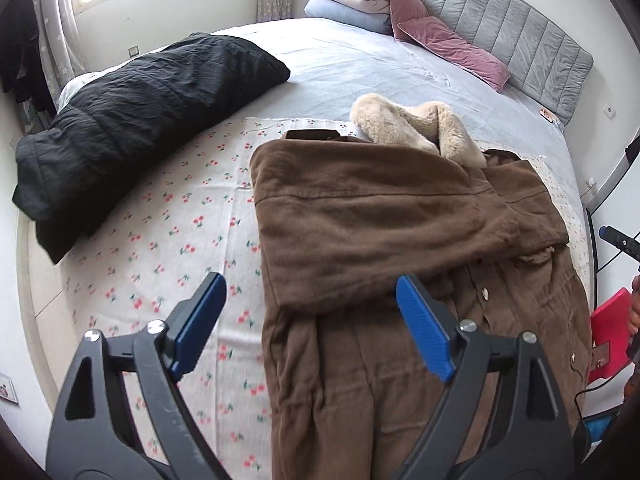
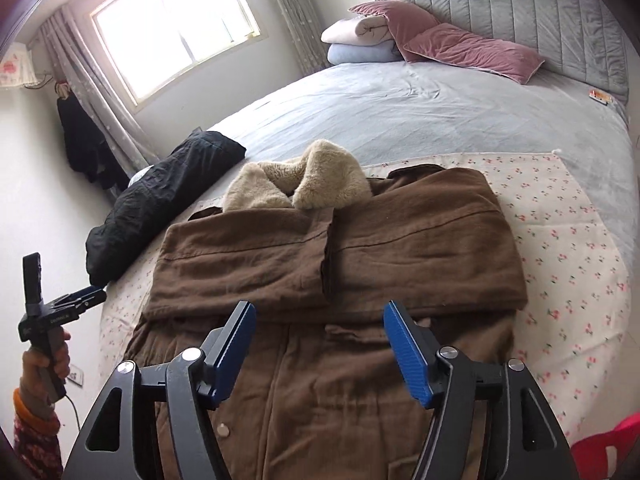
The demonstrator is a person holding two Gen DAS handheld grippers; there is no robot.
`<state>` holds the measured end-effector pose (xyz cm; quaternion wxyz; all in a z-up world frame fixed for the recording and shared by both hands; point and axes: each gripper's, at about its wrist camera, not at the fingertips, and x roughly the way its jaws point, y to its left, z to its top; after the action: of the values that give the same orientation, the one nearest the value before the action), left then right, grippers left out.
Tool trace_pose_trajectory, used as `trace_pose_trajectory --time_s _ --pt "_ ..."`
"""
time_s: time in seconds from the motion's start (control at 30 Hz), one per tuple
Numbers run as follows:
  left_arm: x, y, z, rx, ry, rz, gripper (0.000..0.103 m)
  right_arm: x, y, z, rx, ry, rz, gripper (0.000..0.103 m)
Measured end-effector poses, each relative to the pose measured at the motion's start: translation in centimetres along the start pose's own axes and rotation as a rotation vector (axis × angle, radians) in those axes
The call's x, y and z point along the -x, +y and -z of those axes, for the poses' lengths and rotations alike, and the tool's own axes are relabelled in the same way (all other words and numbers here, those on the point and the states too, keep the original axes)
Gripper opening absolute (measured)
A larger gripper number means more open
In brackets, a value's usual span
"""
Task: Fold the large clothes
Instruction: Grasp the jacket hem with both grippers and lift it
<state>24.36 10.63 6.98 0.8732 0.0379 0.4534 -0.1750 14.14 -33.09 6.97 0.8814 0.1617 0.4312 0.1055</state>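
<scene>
Above the rumpled brown corduroy coat with its fleecy collar, both tongs wide apart, empty.

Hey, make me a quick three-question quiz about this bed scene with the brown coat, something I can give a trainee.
1. True or false: both sleeves of the brown coat are folded across its chest.
2. Which item lies at the far left edge of the bed? A) black padded garment B) pink pillow C) folded blankets
3. Fill in: the coat lies on a cloth printed with small red ____.

Key
1. True; the sleeves meet below the fur collar.
2. A, the black padded garment; the pink pillow and folded blankets sit by the headboard.
3. Cherries, on the cherry-print cloth.
</scene>
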Motion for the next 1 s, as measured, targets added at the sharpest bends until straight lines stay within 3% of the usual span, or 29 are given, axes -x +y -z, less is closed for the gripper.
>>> trace_pose_trajectory --time_s 0.07,0.2,0.37,0.53,0.83,1.0 --pt "2.3 -0.1 1.5 0.012 0.008 0.016 0.097 2.6 -0.3 1.5 0.016 -0.002 -0.004 0.074" --pt "5.9 -0.1 5.0 0.011 0.019 0.049 0.097 6.5 -1.5 5.1 0.037 0.011 -0.032 0.08" --pt "8.0 0.1 9.6 0.013 0.07 0.113 0.097 8.5 -4.1 9.5 0.009 0.052 -0.067 0.081" --pt "7.7 0.6 13.8 0.028 0.172 0.177 0.097 9.2 -7.7 13.6 -0.061 0.089 -0.082 0.081" --pt "5.7 2.7 19.6 0.142 0.341 0.362 0.097 8.8 -13.6 20.4 -0.208 0.135 -0.096 0.081" --pt "4.5 3.2 21.8 0.186 0.403 0.404 0.088 8.3 -15.5 22.5 -0.266 0.158 -0.095 0.081"
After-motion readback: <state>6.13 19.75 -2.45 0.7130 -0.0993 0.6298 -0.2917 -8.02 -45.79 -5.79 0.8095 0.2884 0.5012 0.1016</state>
